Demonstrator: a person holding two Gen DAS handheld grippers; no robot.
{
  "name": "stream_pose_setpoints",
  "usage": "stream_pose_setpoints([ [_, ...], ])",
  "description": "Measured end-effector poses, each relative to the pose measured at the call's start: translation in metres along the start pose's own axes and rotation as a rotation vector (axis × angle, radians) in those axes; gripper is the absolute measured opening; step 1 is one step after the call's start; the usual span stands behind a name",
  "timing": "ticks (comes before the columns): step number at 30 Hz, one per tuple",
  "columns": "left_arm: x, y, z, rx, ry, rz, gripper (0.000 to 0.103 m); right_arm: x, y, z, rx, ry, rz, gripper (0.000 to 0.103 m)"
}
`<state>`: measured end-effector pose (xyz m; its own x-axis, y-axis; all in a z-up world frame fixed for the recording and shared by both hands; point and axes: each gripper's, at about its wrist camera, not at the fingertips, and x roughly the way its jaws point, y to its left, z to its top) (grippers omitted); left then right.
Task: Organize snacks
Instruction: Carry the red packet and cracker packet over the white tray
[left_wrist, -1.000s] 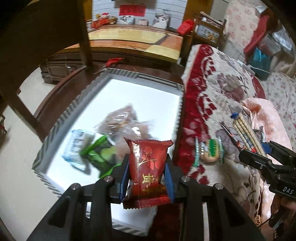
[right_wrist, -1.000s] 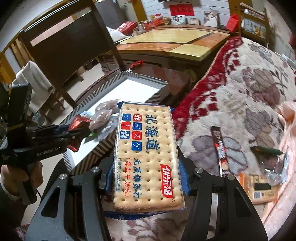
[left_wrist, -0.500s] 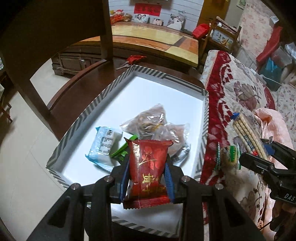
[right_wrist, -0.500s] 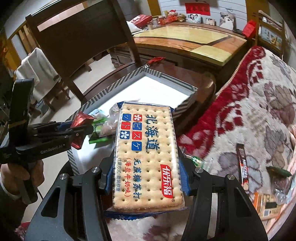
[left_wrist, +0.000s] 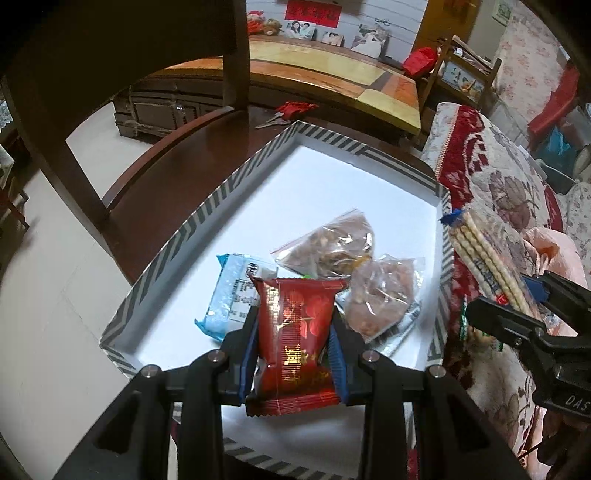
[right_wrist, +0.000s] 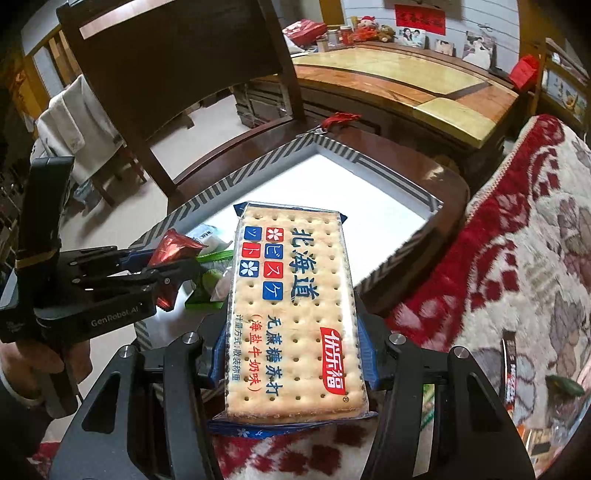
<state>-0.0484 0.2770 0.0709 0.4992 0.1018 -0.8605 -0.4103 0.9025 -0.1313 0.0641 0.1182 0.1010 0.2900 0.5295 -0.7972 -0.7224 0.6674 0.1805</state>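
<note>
My left gripper (left_wrist: 295, 350) is clamped on a red packet (left_wrist: 295, 343), its blue pads pressed to both sides. My right gripper (right_wrist: 295, 350) grips a cracker pack (right_wrist: 293, 314) across its width, jaws fairly wide. Both packs hang over the near end of the tray (left_wrist: 258, 170), a white box with a striped rim on a dark chair seat (left_wrist: 173, 177).

Ahead of my left gripper, in the tray, lie 2 clear bags (left_wrist: 332, 247), touching each other, and a pale blue packet (left_wrist: 232, 295) just left of them. To its right stands a floral cushion (left_wrist: 509, 192), beside the tray's rim.

The left view shows the cracker pack edge-on (left_wrist: 487, 258), level with the tray's right rim. The right view alone shows a green wrapper (right_wrist: 210, 277) under the left gripper, and a dark bar (right_wrist: 511, 369) on the cushion to my right.
</note>
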Motion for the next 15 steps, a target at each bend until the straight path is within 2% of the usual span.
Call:
stream_pose_setpoints([
  [15, 0.021, 0.008, 0.007, -0.017, 0.024, 0.009, 0.036, 0.032, 0.003, 0.02, -0.018, 0.041, 0.02, 0.055],
])
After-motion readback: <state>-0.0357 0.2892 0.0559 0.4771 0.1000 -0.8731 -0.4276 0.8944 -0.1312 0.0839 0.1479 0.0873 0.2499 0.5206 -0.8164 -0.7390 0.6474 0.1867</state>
